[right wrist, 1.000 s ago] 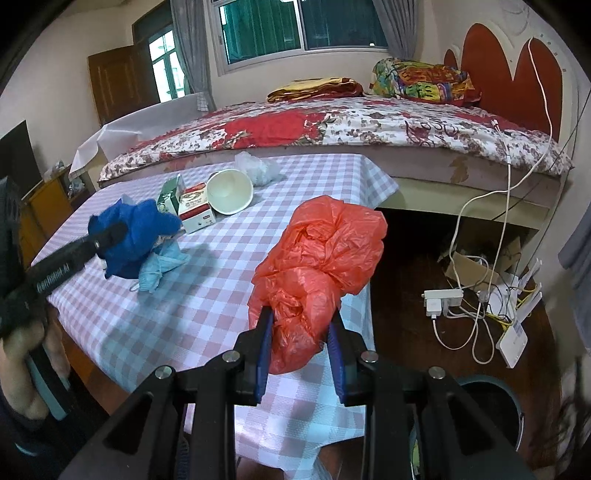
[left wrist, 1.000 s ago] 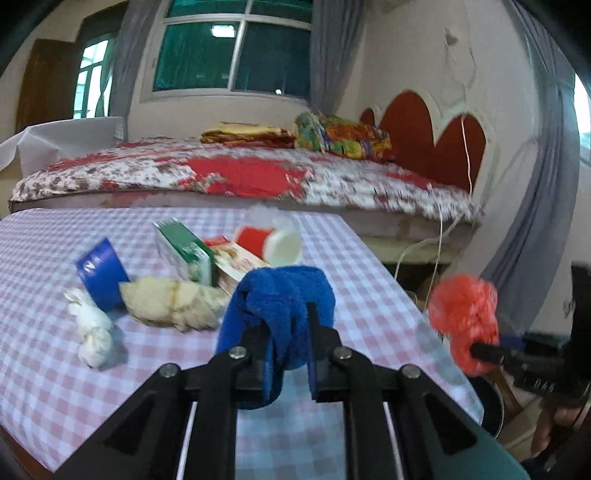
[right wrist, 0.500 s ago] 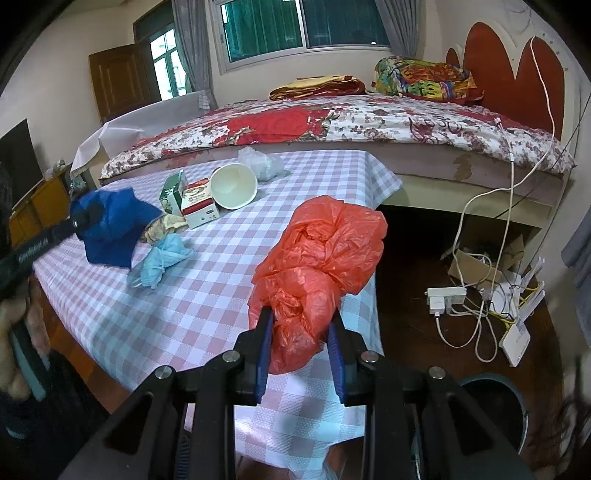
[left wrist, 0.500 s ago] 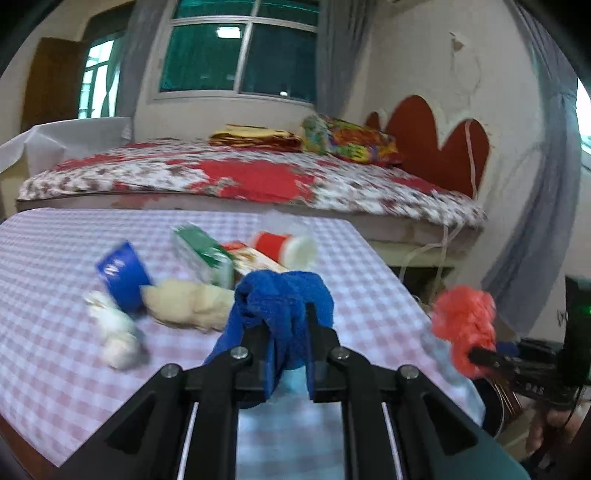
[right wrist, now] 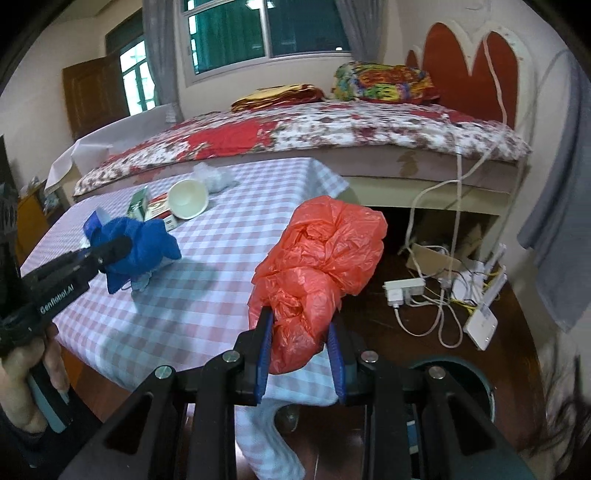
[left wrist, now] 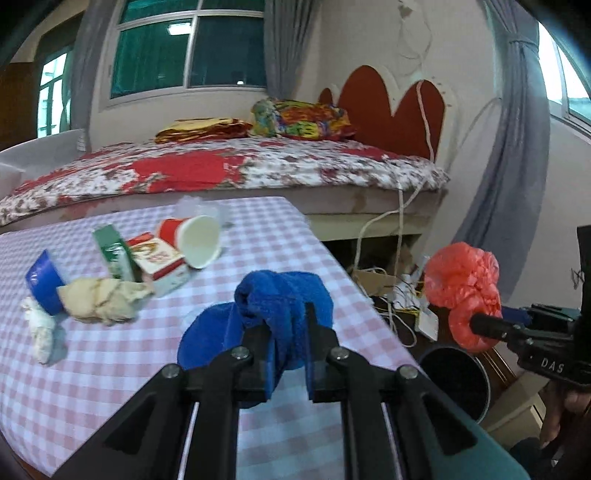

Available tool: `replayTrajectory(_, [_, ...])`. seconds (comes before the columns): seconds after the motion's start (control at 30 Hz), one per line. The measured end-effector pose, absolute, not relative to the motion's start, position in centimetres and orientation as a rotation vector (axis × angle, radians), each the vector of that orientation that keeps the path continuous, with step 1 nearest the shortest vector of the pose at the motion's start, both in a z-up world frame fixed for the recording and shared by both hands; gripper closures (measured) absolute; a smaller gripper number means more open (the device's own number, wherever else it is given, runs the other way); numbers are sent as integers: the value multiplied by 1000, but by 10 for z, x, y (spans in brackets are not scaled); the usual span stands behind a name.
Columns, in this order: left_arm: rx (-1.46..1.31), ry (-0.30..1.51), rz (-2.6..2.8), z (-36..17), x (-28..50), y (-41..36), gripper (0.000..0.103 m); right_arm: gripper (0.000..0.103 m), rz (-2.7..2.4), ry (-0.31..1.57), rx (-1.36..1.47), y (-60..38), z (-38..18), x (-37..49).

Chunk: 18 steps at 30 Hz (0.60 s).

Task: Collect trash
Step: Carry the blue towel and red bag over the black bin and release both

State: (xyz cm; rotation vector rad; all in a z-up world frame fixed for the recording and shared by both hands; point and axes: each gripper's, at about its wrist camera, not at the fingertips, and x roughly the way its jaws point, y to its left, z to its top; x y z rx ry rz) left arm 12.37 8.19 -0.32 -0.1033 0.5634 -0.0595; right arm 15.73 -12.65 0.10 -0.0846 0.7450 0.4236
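Trash sits in both your tongs: your left gripper (left wrist: pixel 288 332) squeezes tight on a blue cloth (left wrist: pixel 280 306) above the checked table (left wrist: pixel 110 369), and your right gripper (right wrist: pixel 299 347) pinches a red plastic bag (right wrist: pixel 317 266) past the table's edge. More trash, like a paper cup (left wrist: pixel 197 240), lies on the table well behind the tongs.

A bedroom in a private home: a bed (right wrist: pixel 314 129) with a red floral quilt and a heart-shaped red headboard (left wrist: pixel 391 107) fills the far side, with a bright patterned pillow (right wrist: pixel 384 81) and folded bedding on top. Grey curtains (left wrist: pixel 284 40) frame a barred window (right wrist: pixel 266 33), and a wooden door (right wrist: pixel 96 96) stands at the left. A table under a pink checked cloth (right wrist: pixel 207 295) sits at the bed's foot, while a power strip (right wrist: pixel 402 288), cables and a white router (right wrist: pixel 480 325) lie on the dark wooden floor.
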Motion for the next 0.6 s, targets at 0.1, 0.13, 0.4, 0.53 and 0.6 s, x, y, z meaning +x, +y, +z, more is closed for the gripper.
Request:
replayTrajectory(0.1, [-93, 569, -97, -3, 125, 64, 90, 74, 397, 743, -81, -143, 3, 155])
replayTrajectory(0.13, [-88, 571, -112, -3, 125, 57, 90, 74, 386, 742, -81, -149, 4, 154])
replayTrajectory(0.4, [-44, 588, -271, -2, 130, -10, 90, 73, 270, 753, -83, -213, 4, 142])
replayTrajectory(0.53, [-16, 601, -362, -3, 132, -50, 90, 73, 192, 768, -60, -254, 0, 132])
replayTrajectory(0.6, [-5, 614, -401, -6, 135, -67, 90, 73, 161, 778, -48, -272, -4, 127])
